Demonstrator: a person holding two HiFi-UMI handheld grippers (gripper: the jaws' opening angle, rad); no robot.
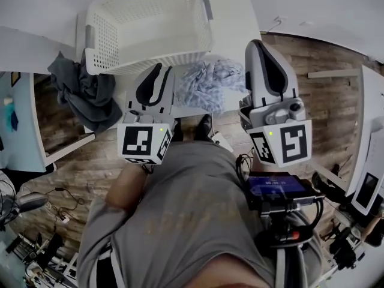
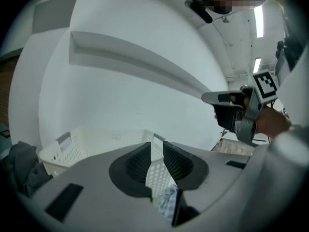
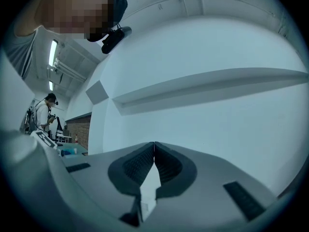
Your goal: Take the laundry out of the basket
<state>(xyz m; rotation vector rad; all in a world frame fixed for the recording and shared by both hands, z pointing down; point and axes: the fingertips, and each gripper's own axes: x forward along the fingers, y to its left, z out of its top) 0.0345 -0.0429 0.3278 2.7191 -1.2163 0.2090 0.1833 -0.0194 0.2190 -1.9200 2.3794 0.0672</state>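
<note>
While it hangs nearest the body, left gripper (image 1: 159, 71): jaws stand a narrow gap apart with nothing between them. In its own view (image 2: 157, 146) basket mesh shows through the gap and a scrap of cloth lies below.
Right gripper (image 1: 259, 45): jaws are closed tip to tip on nothing (image 3: 154, 146), pointing level at a bare white wall.
Patterned cloth (image 1: 207, 83): a pale blue-and-white piece, crumpled in a heap on the table between the two grippers, just in front of the basket and already out of it. The left gripper view also catches it (image 2: 169, 199).
Dark grey garment (image 1: 84, 92): slumped beside the basket's left end and spilling over the table edge, also out of the basket (image 2: 21, 170).
Laundry basket (image 1: 144, 35): white perforated plastic, upright on the table behind the cloths (image 2: 96, 149). No cloth shows inside it from the head view, so the emptying looks done or nearly done.
Table (image 1: 231, 17): white, carrying the basket and both pieces.
Handling, as a judgement: both pieces look light, limp and unbreakable. They will drape and trail when lifted rather than hold a shape.
Where to grip: pinch a raised fold at the top of a heap, gathering several layers so thin fabric does not slide out of the pads.
Watch for: a trailing end catching on the basket rim or dragging off the table edge.
</note>
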